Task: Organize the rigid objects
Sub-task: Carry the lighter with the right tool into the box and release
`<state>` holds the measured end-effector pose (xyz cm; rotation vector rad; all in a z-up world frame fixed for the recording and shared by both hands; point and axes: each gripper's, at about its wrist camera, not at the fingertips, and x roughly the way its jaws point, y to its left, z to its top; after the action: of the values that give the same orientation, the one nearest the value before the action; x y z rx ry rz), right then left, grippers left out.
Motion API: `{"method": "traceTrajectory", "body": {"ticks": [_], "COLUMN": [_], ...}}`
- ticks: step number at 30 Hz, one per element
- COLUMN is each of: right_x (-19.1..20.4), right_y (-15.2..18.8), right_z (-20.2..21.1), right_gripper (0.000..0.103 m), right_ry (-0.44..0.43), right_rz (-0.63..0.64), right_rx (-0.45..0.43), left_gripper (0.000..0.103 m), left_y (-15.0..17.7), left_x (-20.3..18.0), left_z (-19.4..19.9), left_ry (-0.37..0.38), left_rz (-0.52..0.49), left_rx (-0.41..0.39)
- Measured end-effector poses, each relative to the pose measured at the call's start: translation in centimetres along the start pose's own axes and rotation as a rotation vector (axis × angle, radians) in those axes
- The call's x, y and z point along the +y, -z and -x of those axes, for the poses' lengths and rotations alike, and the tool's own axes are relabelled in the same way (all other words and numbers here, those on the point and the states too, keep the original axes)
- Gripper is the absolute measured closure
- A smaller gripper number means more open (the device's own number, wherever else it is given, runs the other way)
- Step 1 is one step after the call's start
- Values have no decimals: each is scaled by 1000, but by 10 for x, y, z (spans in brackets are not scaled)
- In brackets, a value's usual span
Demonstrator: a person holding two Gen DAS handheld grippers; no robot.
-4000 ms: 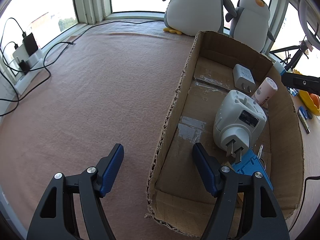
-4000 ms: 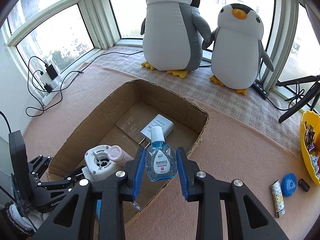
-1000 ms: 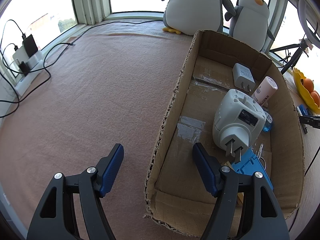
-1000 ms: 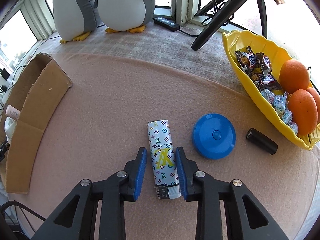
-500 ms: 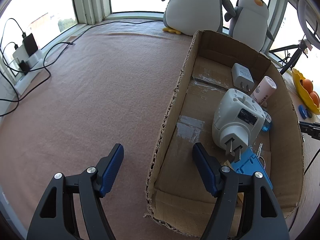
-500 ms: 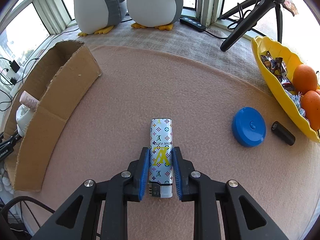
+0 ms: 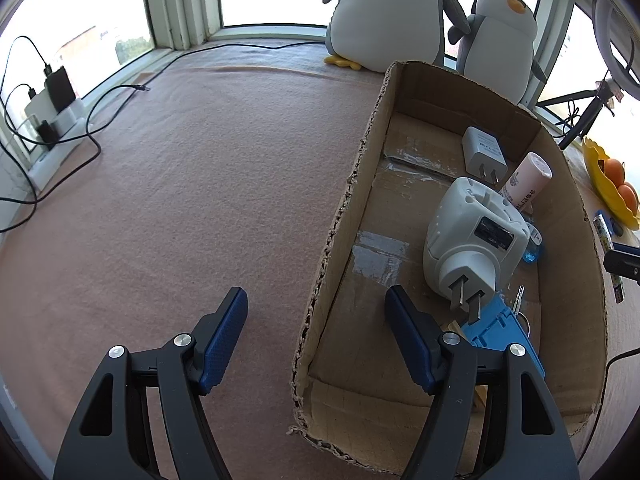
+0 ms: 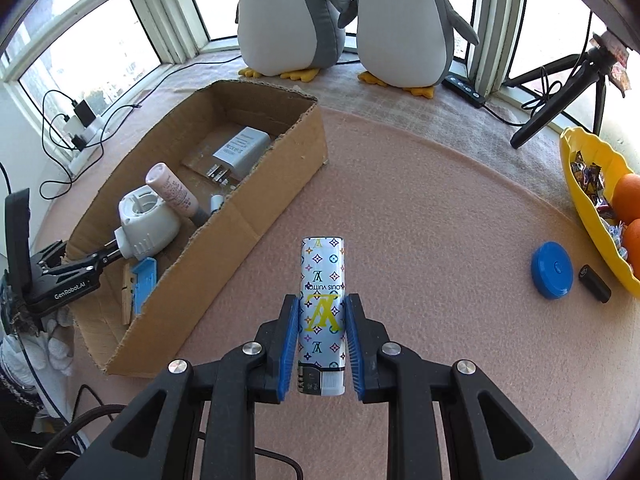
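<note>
While my right tongs (image 8: pixel 322 344) clench the patterned lighter (image 8: pixel 322 312) above the pink cloth (image 8: pixel 420 208) beside the cardboard box (image 8: pixel 240 216), my left tongs (image 7: pixel 316 344) hang released, straddling the box's near wall.

A cardboard box (image 8: pixel 256 216) sits on the table (image 8: pixel 420 200), two plush penguins (image 8: pixel 288 20) behind it at the window. Inside lie a charger (image 8: pixel 242 146), a tube (image 8: pixel 172 190) and a travel adapter (image 8: pixel 146 226). To the box's right rest a round lid (image 8: pixel 552 270), a small cylinder (image 8: pixel 595 278) and a fruit bowl (image 8: pixel 580 184).
</note>
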<state>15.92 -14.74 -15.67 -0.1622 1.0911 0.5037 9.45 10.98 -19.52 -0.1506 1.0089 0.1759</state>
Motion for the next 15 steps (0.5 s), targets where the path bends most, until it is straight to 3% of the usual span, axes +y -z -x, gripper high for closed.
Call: {"method": "traceTrajectory", "body": {"ticks": [15], "right_x": [88], "right_y": [-24], "right_z": [12], "right_gripper": [82], "right_ry": [-110], "right_rz": [141], "right_rx": [-55], "left_gripper": [31], "left_y": [-1], "left_x": [-2], "left_z": [0], "left_ry": [2], "left_rz": [-2], "left_rx": [-2]}}
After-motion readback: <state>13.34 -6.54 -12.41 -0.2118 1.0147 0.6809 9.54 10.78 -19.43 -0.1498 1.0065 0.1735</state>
